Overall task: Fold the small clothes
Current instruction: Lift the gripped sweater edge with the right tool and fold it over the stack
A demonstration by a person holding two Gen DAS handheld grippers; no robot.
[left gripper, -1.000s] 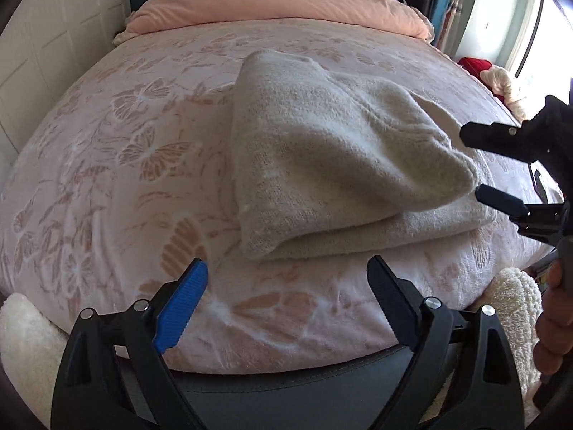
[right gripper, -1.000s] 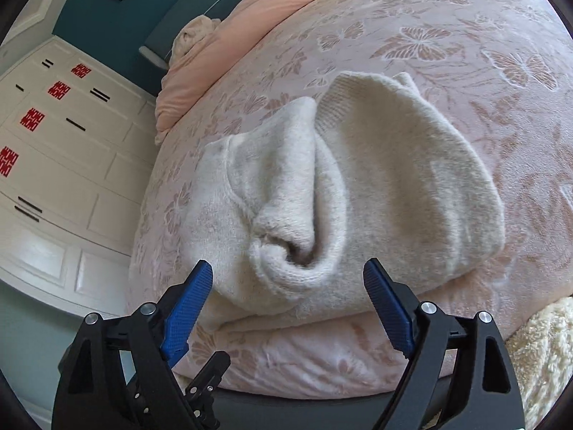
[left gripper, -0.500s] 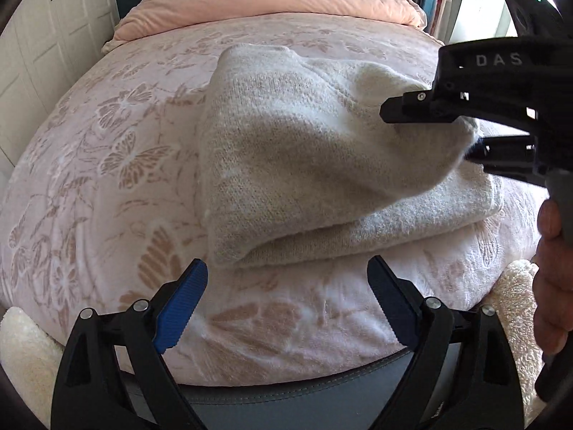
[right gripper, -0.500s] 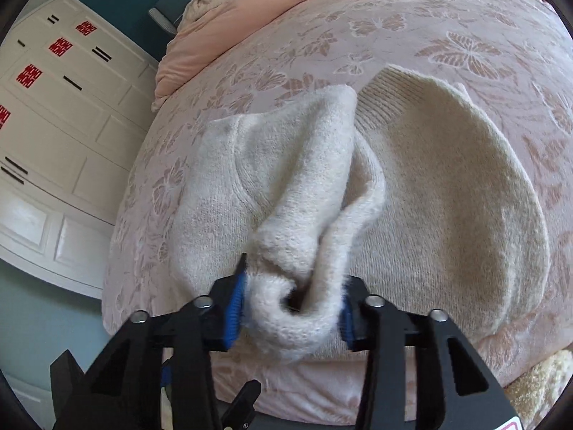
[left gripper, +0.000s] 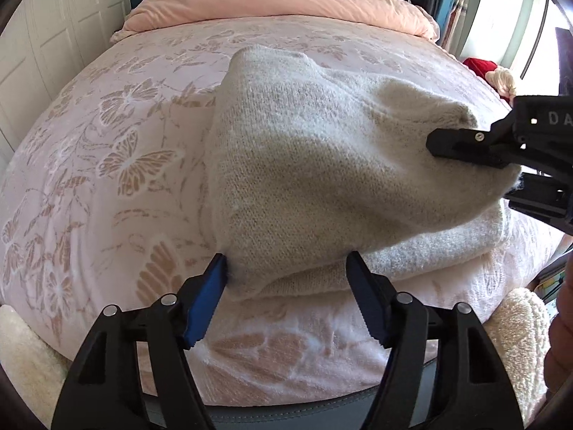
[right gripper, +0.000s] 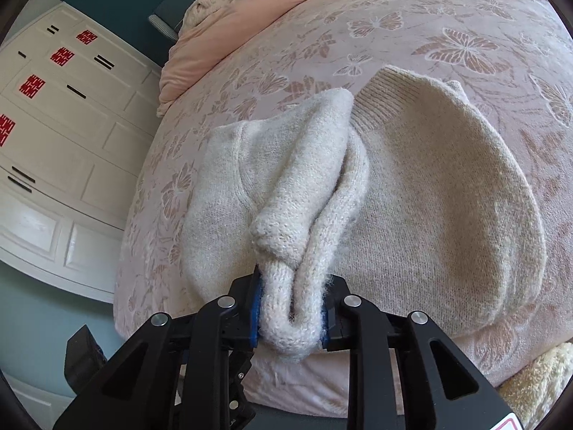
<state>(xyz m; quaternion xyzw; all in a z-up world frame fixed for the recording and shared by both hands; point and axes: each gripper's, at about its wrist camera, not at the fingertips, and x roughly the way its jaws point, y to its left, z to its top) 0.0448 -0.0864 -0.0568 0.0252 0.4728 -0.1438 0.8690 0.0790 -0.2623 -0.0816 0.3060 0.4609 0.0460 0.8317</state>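
Pinching a bunched fold of the cream fuzzy knit sweater (right gripper: 412, 193), the right gripper (right gripper: 290, 313) has its blue-padded jaws closed tight on the fabric, w/ a thick loop of knit squeezed between them. Sweater lies partly folded on the pink butterfly-print bedspread (left gripper: 107, 150), near the bed's front edge; upper layer is pulled up into a ridge toward the right gripper (left gripper: 515, 175) (seen from the left wrist cam at right edge, black jaws clamped on the cloth). Left gripper (left gripper: 286, 297) sits at the sweater's near corner, jaws moderately wide, blue pad touching the knit's edge, other finger just beside the folded layers, not clamped. Peach rumpled duvet (left gripper: 279, 3) lies at the bed's far end. White panelled wardrobe (right gripper: 53, 136) stands beside the bed.
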